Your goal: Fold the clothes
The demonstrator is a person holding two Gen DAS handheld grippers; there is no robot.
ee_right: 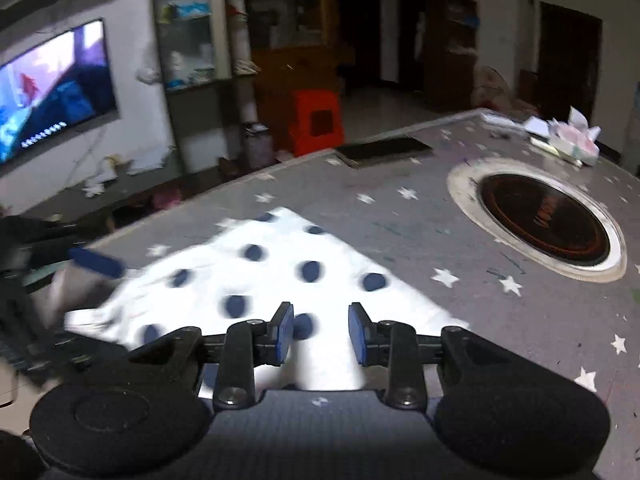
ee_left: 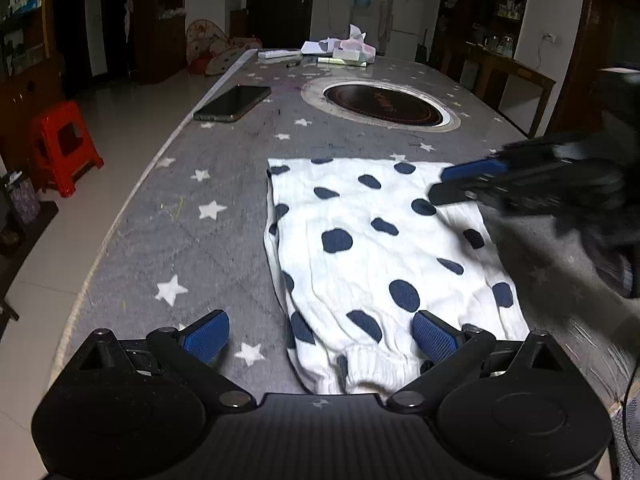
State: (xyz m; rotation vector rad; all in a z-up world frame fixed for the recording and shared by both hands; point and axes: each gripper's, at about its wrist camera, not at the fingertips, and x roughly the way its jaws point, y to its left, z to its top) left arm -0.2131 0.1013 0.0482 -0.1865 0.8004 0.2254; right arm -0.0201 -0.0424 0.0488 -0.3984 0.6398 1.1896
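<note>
A white knitted garment with dark blue dots [ee_left: 376, 256] lies folded flat on the grey star-patterned table cover [ee_left: 192, 216]. My left gripper [ee_left: 320, 340] is open at the garment's near ribbed edge, its jaws set wide apart with nothing between them. My right gripper [ee_left: 448, 186] reaches in from the right over the garment's far right corner. In the right wrist view the right gripper [ee_right: 320, 334] is open just above the garment [ee_right: 280, 264], with nothing held. The left gripper's blue finger [ee_right: 96, 262] shows blurred at the left.
A phone [ee_left: 234, 102] lies near the table's left edge. A round inset burner [ee_left: 384, 102] sits in the table's middle. Papers and a tissue pack [ee_left: 340, 52] are at the far end. A red stool [ee_left: 64, 144] stands on the floor at left.
</note>
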